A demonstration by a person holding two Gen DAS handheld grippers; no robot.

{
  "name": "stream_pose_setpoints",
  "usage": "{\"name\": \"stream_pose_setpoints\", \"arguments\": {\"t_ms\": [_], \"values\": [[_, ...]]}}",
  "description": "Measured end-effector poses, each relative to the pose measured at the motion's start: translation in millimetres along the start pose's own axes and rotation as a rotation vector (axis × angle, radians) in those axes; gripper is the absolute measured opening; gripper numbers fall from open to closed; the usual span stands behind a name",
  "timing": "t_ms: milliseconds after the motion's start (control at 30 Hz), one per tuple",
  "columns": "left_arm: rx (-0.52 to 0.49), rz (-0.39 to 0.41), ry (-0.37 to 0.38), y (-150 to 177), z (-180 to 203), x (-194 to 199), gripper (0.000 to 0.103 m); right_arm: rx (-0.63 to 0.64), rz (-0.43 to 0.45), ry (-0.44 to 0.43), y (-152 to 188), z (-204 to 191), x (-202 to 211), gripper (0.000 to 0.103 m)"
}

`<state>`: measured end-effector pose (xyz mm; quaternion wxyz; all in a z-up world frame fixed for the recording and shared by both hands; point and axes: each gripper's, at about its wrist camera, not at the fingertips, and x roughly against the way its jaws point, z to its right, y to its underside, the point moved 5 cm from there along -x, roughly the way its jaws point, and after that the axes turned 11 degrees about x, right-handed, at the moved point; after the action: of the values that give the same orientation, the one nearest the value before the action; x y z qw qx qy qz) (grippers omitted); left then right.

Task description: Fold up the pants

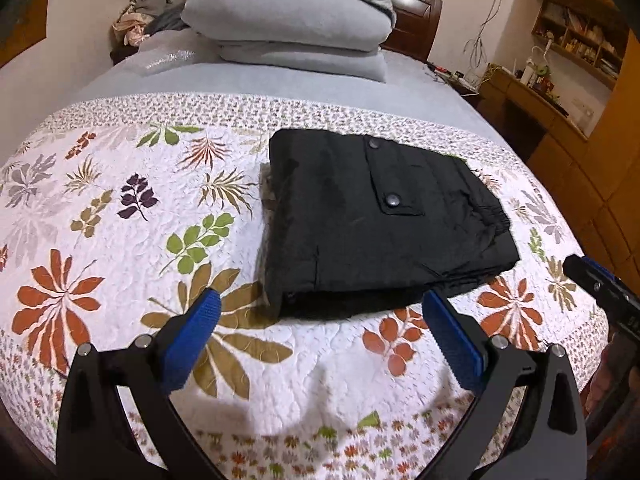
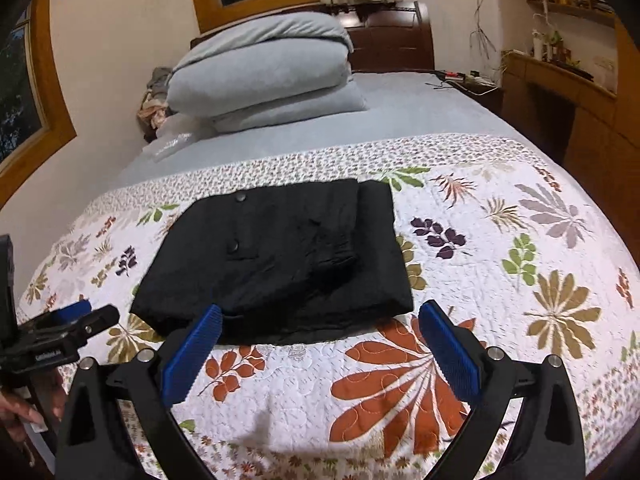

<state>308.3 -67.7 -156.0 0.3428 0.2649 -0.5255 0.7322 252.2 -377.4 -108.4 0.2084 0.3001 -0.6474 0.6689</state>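
Left wrist view puts the black pants (image 1: 380, 220) right of centre, lying as a compact folded packet on the floral quilt (image 1: 120, 208), pocket flap and two snaps facing up. My left gripper (image 1: 320, 340) sits low in the frame with its blue pads spread wide and nothing between them; its right pad is near the packet's near edge, though I cannot tell if it touches the cloth. At the right edge I see the tip of my right gripper (image 1: 600, 288). In the right wrist view the same packet lies at centre frame, with my right gripper's (image 2: 320, 344) jaws also spread and empty, just short of the near hem.

I judge the folding nearly or fully done, so the step in hand is tidying. One layer stands slightly proud along the right side in the right wrist view, and the lower left corner in the left view bulges a little. To do this well I should press flat rather than pinch: lay a pad on top and sweep outward toward the edges, holding the opposite side down with my other gripper so the packet does not slide on the quilt. Pinching a single layer would likely drag the stack open. The grey folded duvet (image 1: 288, 24) at upper centre lies well apart.
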Motion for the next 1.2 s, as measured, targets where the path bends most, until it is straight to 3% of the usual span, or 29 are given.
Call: {"name": "stream_pose_setpoints", "arguments": {"t_ms": [400,667,1200], "values": [[-0.072,0.098,-0.009,14,16,84,0.100,0.087,0.088,0.113,-9,-24,81,0.100],[-0.094,0.126,-0.032,24,14,122,0.100,0.093,0.117,0.128,1,-32,124,0.100],[-0.082,0.162,-0.038,45,-2,166,0.100,0.137,0.133,0.107,18,-59,160,0.100]]}}
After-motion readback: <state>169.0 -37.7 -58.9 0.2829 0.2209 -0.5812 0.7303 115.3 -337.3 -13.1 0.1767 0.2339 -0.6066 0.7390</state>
